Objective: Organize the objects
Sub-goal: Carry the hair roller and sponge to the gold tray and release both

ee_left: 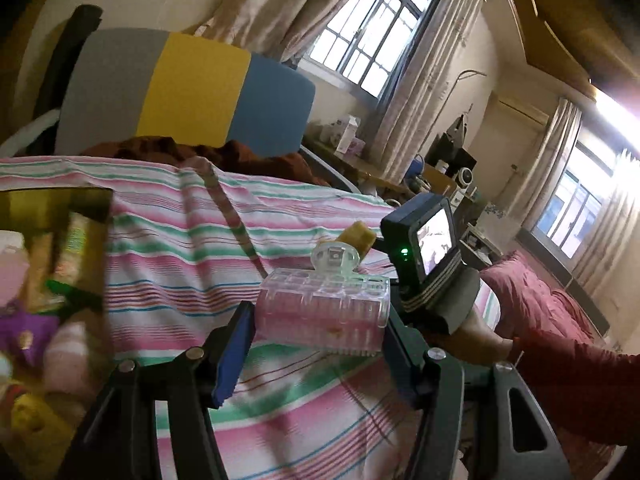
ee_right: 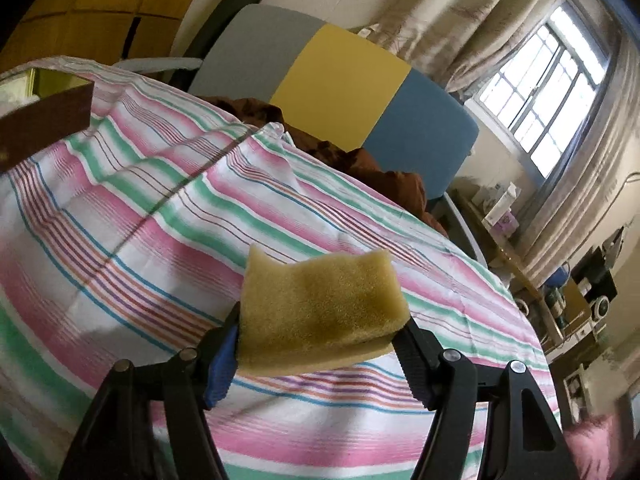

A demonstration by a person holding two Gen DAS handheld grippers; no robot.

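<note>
Left gripper (ee_left: 316, 344) is clamped on a clear plastic clip (ee_left: 326, 306), held above the striped cloth (ee_left: 180, 248). It looks light, stiff, prob slick, so grip the flat sides. Right gripper (ee_right: 320, 344) squeezes a sponge (ee_right: 320, 316), soft and squishy, w/ box (ee_right: 44, 116) nearby.

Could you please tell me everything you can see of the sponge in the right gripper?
The sponge is a yellow, porous foam block with a wavy top edge and darker, brownish staining across its face. It sits clamped between the right gripper's two fingers, squeezed slightly at its sides, held above the striped cloth without touching it.
</note>
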